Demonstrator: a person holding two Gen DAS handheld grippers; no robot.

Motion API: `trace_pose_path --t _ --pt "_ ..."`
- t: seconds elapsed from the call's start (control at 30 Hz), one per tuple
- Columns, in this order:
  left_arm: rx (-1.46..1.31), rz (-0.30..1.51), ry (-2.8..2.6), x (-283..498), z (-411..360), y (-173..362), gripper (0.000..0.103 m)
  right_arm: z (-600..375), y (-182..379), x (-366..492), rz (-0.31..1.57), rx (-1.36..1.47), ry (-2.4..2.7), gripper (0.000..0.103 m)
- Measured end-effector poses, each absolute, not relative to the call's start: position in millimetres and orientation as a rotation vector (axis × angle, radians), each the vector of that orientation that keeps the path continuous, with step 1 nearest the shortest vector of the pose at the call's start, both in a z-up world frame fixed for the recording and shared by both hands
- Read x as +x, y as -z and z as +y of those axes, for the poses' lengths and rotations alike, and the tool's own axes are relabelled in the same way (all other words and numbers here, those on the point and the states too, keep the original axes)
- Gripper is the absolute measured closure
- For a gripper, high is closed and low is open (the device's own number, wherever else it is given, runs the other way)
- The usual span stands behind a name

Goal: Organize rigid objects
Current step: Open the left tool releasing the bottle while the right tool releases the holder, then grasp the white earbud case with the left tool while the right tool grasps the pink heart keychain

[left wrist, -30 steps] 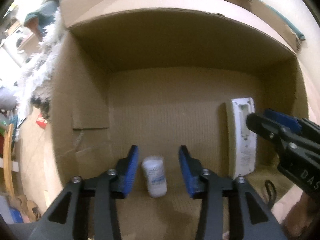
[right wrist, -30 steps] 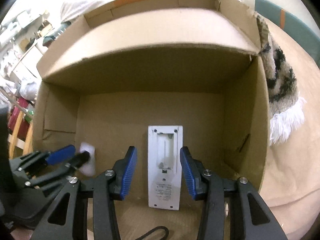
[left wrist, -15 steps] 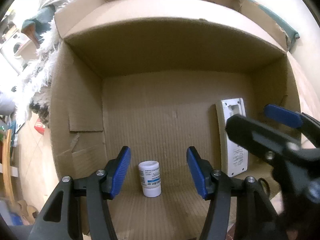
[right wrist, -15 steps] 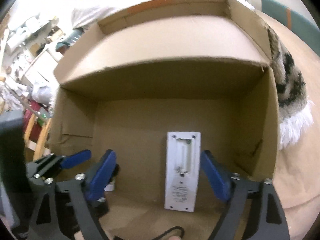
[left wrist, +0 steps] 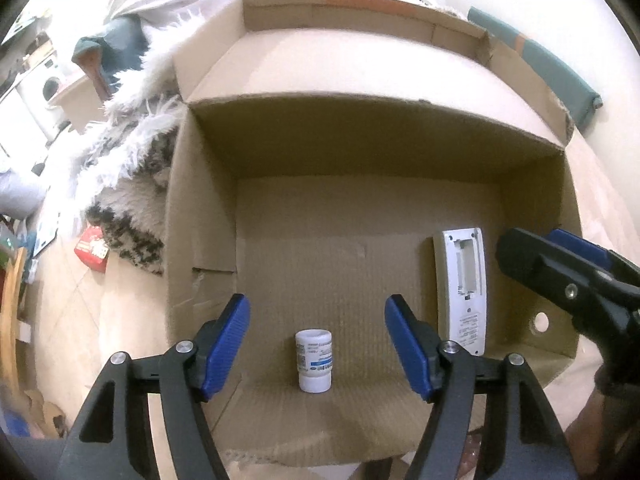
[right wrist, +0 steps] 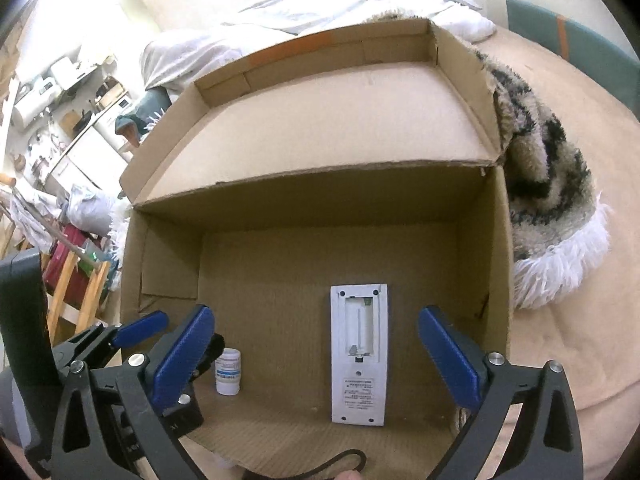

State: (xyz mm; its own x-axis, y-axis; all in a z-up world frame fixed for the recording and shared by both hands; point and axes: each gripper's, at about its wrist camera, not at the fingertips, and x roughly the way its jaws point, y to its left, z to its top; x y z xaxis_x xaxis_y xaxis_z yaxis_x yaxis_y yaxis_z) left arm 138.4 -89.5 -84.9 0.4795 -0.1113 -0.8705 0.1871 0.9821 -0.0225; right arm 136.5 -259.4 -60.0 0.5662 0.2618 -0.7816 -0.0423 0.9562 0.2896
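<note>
Box (left wrist: 200, 240) already holds bottle (left wrist: 315, 361) and remote (right wrist: 359, 354); left hand-held gripper (left wrist: 318, 346) and right hand-held gripper (right wrist: 316, 354), jaws just opening, stand apart, empty.

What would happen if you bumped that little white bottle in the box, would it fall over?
Probably. The little white bottle stands upright on a narrow base, taller than wide, so a nudge could tip it. Being round, it might then roll across the box floor. It looks stiff plastic, unlikely to squash.
</note>
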Motion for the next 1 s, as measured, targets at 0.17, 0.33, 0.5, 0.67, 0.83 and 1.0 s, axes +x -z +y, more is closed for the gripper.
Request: trace_pose_path --t 0.17,0.33,0.5,0.67,0.83,1.0 --pt "0.093 1.018 0.180 124.4 -84.4 72.5 0.036 -266.1 52.1 124.6 0.937 0.252 -0.174 0.000" --pt "0.054 1.034 0.177 116.5 -73.3 68.3 0.036 -267.1 45.7 111.8 0.926 0.213 -0.155 0.000" --pt "0.040 1.041 0.170 97.5 -61.0 65.1 0.035 -272.1 37.3 89.9 0.902 0.235 -0.156 0.000" --pt "0.001 1.075 0.150 80.6 -44.8 66.6 0.035 -276.4 35.2 64.2 0.905 0.269 -0.163 0.000" --pt "-0.041 1.117 0.145 63.8 -31.0 69.9 0.035 -277.6 39.3 38.7 0.930 0.301 -0.174 0.000" --pt "-0.096 1.240 0.064 60.0 -14.6 97.3 0.035 -275.8 59.5 22.9 1.015 0.279 -0.119 0.000"
